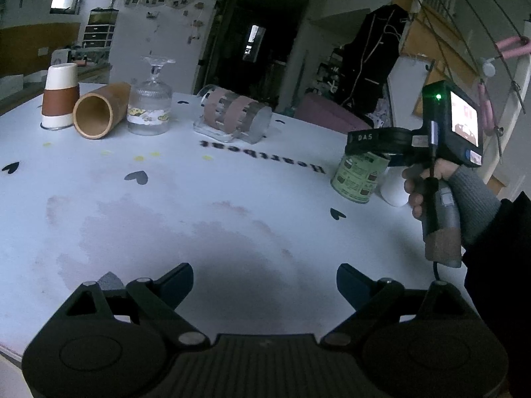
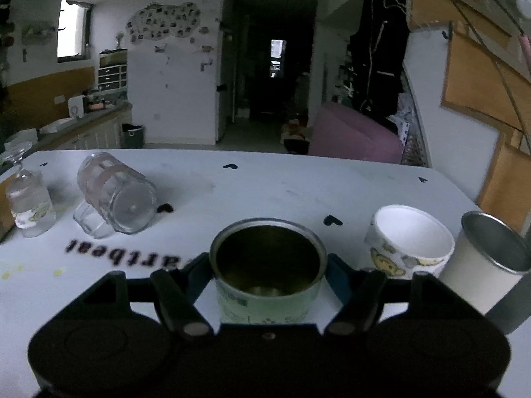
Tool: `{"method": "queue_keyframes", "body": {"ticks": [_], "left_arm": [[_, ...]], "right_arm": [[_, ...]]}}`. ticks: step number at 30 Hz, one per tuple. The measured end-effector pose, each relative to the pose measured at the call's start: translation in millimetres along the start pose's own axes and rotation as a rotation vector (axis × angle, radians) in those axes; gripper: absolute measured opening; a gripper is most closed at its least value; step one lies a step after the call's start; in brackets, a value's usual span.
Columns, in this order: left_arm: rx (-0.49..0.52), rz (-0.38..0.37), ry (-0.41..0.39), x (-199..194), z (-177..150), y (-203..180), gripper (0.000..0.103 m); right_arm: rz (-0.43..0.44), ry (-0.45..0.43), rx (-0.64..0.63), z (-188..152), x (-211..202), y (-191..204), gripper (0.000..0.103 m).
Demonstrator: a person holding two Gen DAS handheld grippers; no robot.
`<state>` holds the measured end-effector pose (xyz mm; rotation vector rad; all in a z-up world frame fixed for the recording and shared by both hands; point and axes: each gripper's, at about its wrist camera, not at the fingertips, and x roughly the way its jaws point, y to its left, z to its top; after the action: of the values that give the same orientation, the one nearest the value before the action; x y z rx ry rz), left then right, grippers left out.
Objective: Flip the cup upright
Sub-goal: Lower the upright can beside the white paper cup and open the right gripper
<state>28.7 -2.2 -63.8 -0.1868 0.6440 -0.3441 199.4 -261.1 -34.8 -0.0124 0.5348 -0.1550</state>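
Note:
A green printed metal cup (image 2: 265, 285) stands upright on the white table, mouth up, between the fingers of my right gripper (image 2: 268, 270), which is shut on its sides. In the left wrist view the same cup (image 1: 360, 175) sits at the right under the right gripper (image 1: 375, 142). My left gripper (image 1: 265, 282) is open and empty, low over the near middle of the table (image 1: 199, 205).
At the far left an upside-down brown-and-white cup (image 1: 59, 99), a wooden cup on its side (image 1: 99, 111), an upside-down stemmed glass (image 1: 151, 99) and a glass mug on its side (image 1: 234, 116). Right of the green cup stand a paper cup (image 2: 410, 243) and a steel cup (image 2: 488, 262).

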Motion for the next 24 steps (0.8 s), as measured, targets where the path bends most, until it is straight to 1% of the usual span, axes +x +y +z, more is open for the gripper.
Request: {"method": "queue_keyframes", "body": {"ticks": [1, 3, 4, 5, 9, 13, 21, 24], "left_arm": [[0.000, 0.000, 0.001, 0.0, -0.1, -0.4, 0.093], [0.001, 0.000, 0.000, -0.2, -0.2, -0.7, 0.093], [0.002, 0.001, -0.001, -0.5, -0.3, -0.8, 0.093], [0.002, 0.002, -0.001, -0.8, -0.3, -0.9, 0.093], [0.005, 0.006, -0.005, -1.6, 0.5, -2.0, 0.093], [0.011, 0.016, -0.017, -3.8, 3.7, -4.3, 0.093], [0.037, 0.039, -0.065, -12.1, 15.4, -15.2, 0.094], [0.046, 0.052, -0.086, -15.3, 19.2, -19.5, 0.098]], "right_arm": [[-0.001, 0.003, 0.000, 0.2, 0.0, 0.1, 0.075], [-0.002, 0.017, -0.001, -0.3, 0.0, 1.3, 0.083], [-0.001, 0.015, 0.001, -0.9, -2.0, 2.0, 0.090], [0.003, 0.009, 0.001, -1.5, -4.3, 2.4, 0.091], [0.033, -0.022, 0.011, -4.0, -23.5, -0.6, 0.093], [0.071, -0.053, 0.022, -10.5, -58.8, -7.0, 0.094], [0.051, -0.081, 0.007, -34.1, -116.0, -23.0, 0.096], [0.053, -0.090, 0.011, -43.7, -134.8, -30.1, 0.096]]}}
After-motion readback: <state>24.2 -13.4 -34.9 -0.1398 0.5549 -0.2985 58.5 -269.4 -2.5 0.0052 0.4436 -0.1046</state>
